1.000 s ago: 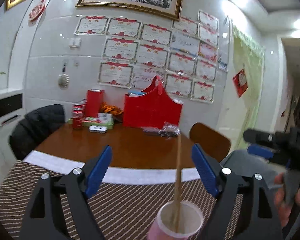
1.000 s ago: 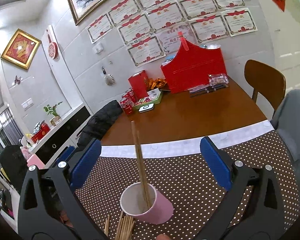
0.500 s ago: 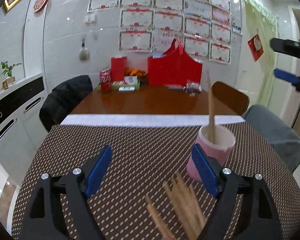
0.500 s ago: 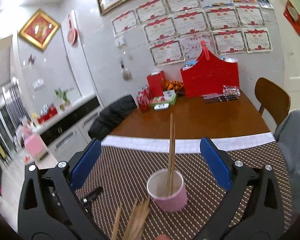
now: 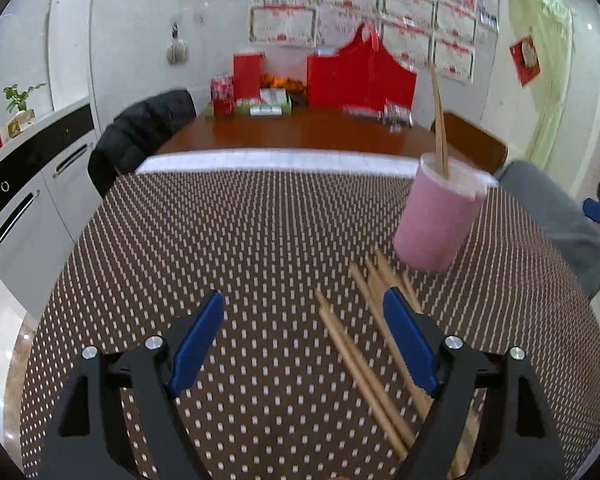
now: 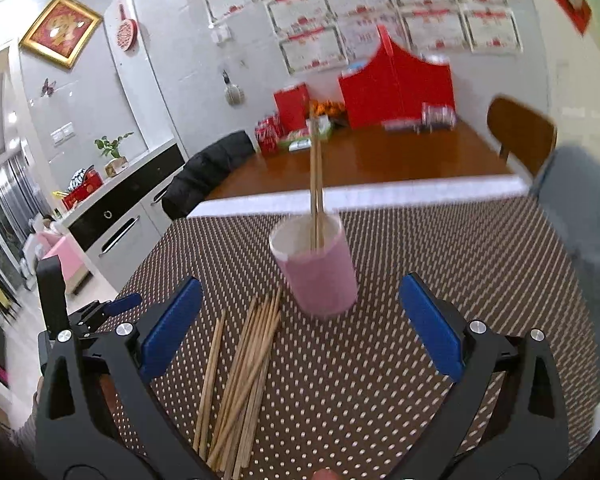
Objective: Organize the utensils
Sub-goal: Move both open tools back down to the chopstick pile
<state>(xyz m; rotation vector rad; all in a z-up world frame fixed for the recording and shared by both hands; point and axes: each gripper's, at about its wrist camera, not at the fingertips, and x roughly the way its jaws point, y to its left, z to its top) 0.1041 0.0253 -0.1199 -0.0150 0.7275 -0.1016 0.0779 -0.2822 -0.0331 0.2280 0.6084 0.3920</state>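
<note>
A pink cup (image 5: pixel 438 216) (image 6: pixel 320 266) stands on the dotted brown mat with two wooden chopsticks (image 5: pixel 439 128) (image 6: pixel 316 188) upright in it. Several loose chopsticks (image 5: pixel 364 356) (image 6: pixel 240 372) lie on the mat in front of the cup. My left gripper (image 5: pixel 304 344) is open and empty, low over the mat, with the loose chopsticks by its right finger. My right gripper (image 6: pixel 300 328) is open and empty, just behind the cup, with the chopstick pile near its left finger. The left gripper also shows at the left edge of the right wrist view (image 6: pixel 96 312).
The dotted mat (image 5: pixel 240 240) covers the near table; a white strip and bare brown tabletop (image 5: pixel 300 132) lie beyond. Red bags, cans and boxes (image 5: pixel 360 76) stand at the far wall. A black-jacketed chair (image 5: pixel 140 132), a wooden chair (image 6: pixel 520 136) and a grey knee (image 5: pixel 556 216) flank the table.
Both grippers tilted down and pulled back toward the near mat. The cup and loose chopsticks now sit further up in both views. Both stayed open.
</note>
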